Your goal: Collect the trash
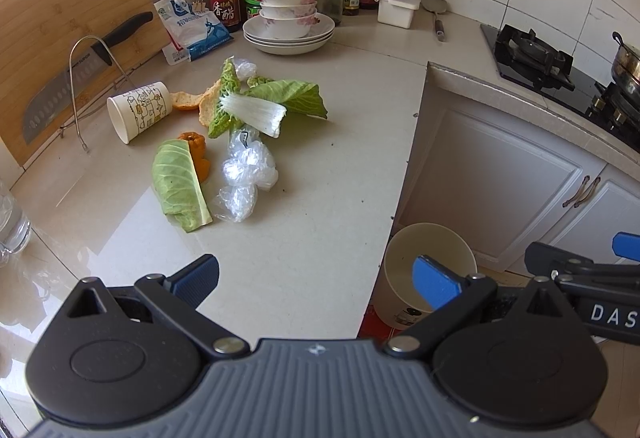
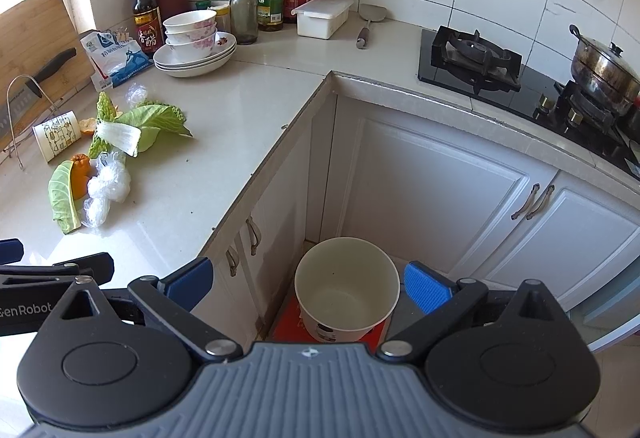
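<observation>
Left gripper (image 1: 316,278): jaws spread wide, nothing between them; hovering over the near counter (image 1: 320,198), trash pile ahead and slightly to the left of the jaws.
Right gripper (image 2: 308,284): jaws spread wide, empty; poised above the bin (image 2: 347,288), which sits on the floor directly between and below the fingers.
Cabbage leaf, near (image 1: 180,186): closest piece ahead of the left jaws; light, floppy at the blade, stiffer along the pale rib; best pinched across the rib at the near end.
Plastic wrap (image 1: 246,178): just right of that leaf, touching it; almost weightless, crushable, slick; probably needs a deep bite into the bunched middle so it does not slide out.
Orange peel (image 1: 196,154): partly tucked behind the near leaf; light, curled, fairly firm; edge grip likely fine.
Cabbage stalk piece (image 1: 256,110): farther ahead, lying over other leaves; white stem is firm and possibly damp, the safest place to clamp.
Paper cup (image 1: 138,110): far left of the jaws, on its side, mouth toward the camera; light, thin-walled, crushes easily; take by the rim with a gentle close.
Risk: loose scraps probably drag neighbours along when lifted.
</observation>
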